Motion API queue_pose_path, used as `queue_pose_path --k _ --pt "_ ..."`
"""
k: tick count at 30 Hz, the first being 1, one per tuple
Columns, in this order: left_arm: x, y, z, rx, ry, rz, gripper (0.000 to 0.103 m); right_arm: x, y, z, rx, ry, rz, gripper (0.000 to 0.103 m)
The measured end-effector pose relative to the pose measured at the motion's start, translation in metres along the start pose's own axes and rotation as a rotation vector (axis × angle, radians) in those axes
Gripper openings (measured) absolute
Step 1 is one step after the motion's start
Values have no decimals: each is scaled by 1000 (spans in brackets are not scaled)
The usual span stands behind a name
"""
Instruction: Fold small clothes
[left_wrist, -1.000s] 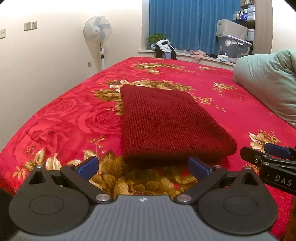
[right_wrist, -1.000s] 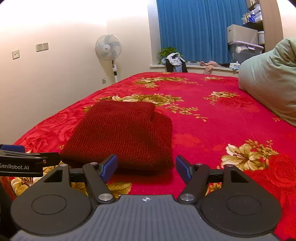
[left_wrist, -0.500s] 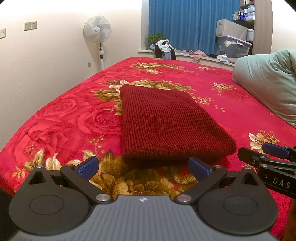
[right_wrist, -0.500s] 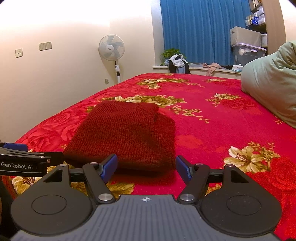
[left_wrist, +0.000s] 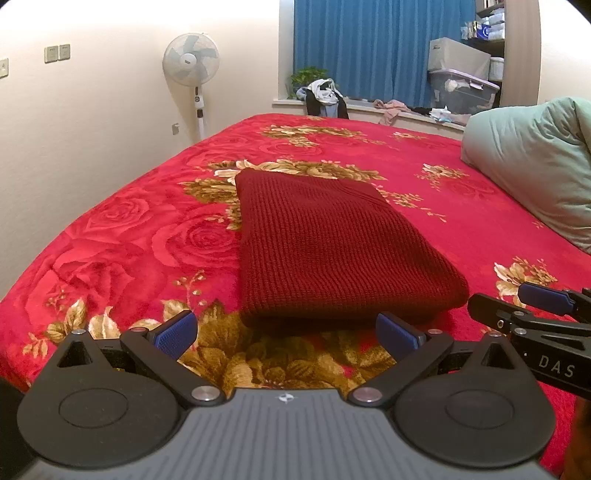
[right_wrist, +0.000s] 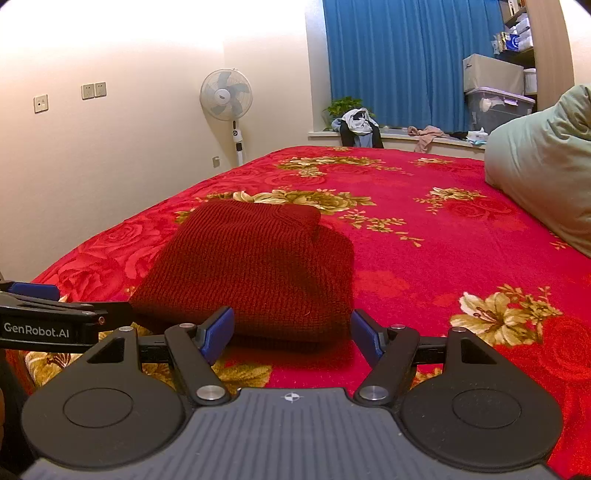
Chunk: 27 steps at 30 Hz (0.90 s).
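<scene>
Folded knit garment (left_wrist: 332, 254) lies flat on the bedspread (left_wrist: 443, 177), toward the bed's near-left part; left gripper (left_wrist: 288, 334) sits just before its near edge, right gripper (right_wrist: 291, 332) before its near right corner, the two side by side. Pillow (left_wrist: 535, 162) on the bed's right side, well apart from the garment. Behind the bed: window ledge (left_wrist: 369, 110) with a clothes heap (left_wrist: 323, 98) on it and curtain (left_wrist: 362, 48) behind; standing fan (left_wrist: 192, 74) at the bed's far left corner, storage bins (left_wrist: 461, 81) far right.

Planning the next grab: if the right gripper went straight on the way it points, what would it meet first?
Probably the near edge of the folded dark red knit, which lies just ahead of the open right gripper on the floral bedspread; depth is unclear.
</scene>
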<state>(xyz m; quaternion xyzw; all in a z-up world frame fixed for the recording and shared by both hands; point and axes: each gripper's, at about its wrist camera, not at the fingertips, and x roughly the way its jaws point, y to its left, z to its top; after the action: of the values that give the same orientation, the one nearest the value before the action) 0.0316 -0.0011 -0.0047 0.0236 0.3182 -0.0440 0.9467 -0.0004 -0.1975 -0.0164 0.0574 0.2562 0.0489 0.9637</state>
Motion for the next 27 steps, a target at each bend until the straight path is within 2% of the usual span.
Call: queue_pose_path --k 27 --pt "-1 -2 0 10 -4 -9 103 2 2 0 -7 5 5 72"
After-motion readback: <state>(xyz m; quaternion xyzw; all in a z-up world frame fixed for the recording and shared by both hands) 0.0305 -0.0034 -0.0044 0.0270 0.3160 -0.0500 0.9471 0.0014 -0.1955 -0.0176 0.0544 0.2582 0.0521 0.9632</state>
